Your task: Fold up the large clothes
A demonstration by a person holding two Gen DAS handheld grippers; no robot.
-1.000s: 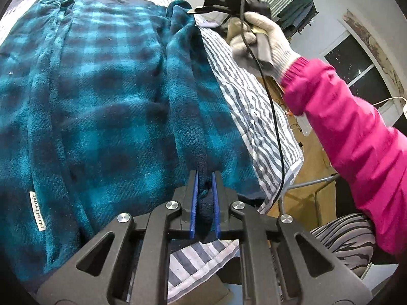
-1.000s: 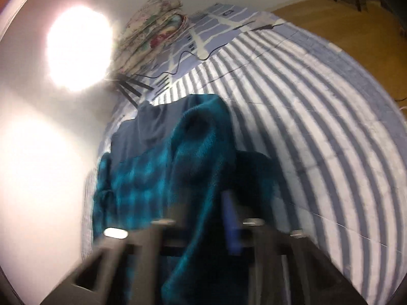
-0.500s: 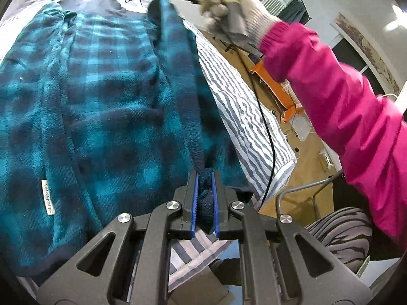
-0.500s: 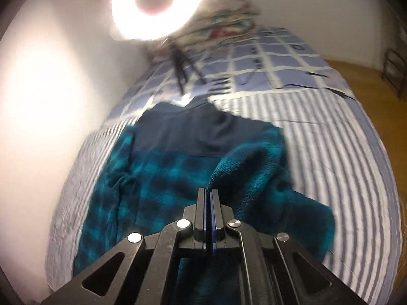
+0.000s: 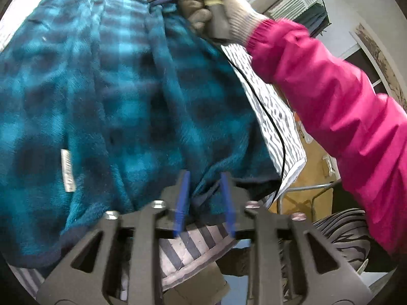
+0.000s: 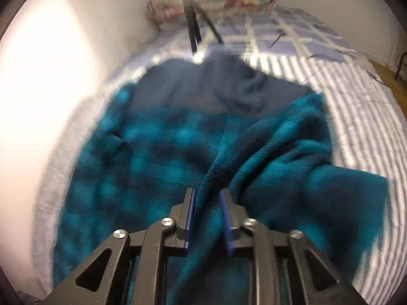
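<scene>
Two close wrist views, shared robe (image 5: pixel 127 96)

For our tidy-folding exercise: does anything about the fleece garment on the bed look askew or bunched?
Yes. The teal plaid fleece garment lies mostly flat on the striped bed cover, but its right edge is heaped in a twisted, rumpled fold.

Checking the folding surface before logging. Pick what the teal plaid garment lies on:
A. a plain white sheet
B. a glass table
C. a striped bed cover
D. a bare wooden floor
C: the teal plaid garment lies spread on a grey-and-white striped bed cover.
</scene>
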